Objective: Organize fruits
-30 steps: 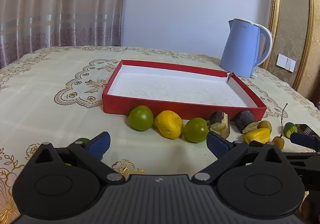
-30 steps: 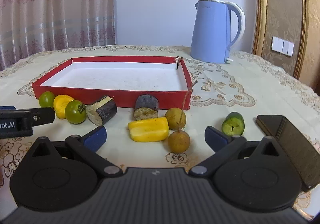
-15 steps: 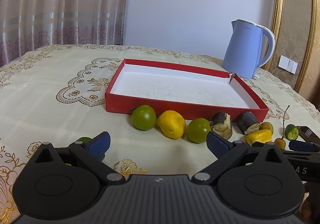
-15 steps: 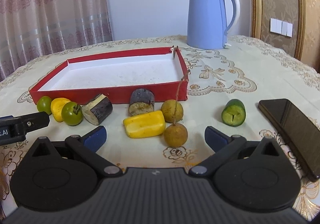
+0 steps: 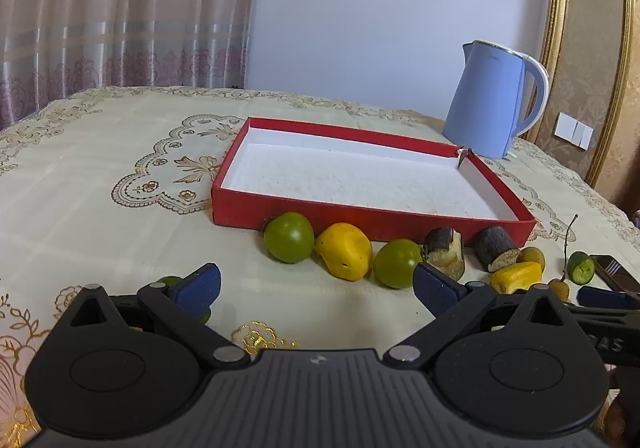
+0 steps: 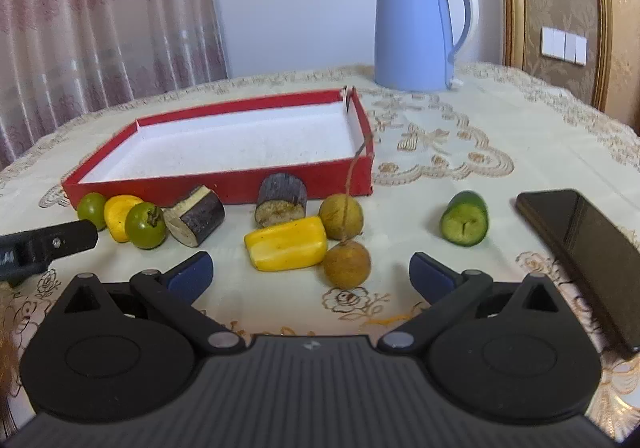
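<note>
While both grippers are wide open and hold nothing, they have moved a bit since a moment ago: in the right view the fruit looks bigger and nearer, and the kettle has slid left. The left gripper hangs over bare cloth, with a green tomato at 12 o'clock and a small green fruit touching its left finger. The right gripper has a yellow piece and a brown round fruit just ahead between its fingers. A cucumber bit sits at 1 o'clock, and a phone lies at 3 o'clock. The red tray is at 12 o'clock, and its white inside has no fruit. All the fruit sits along the tray's near wall. There is bare cloth near the right gripper's fingers.
</note>
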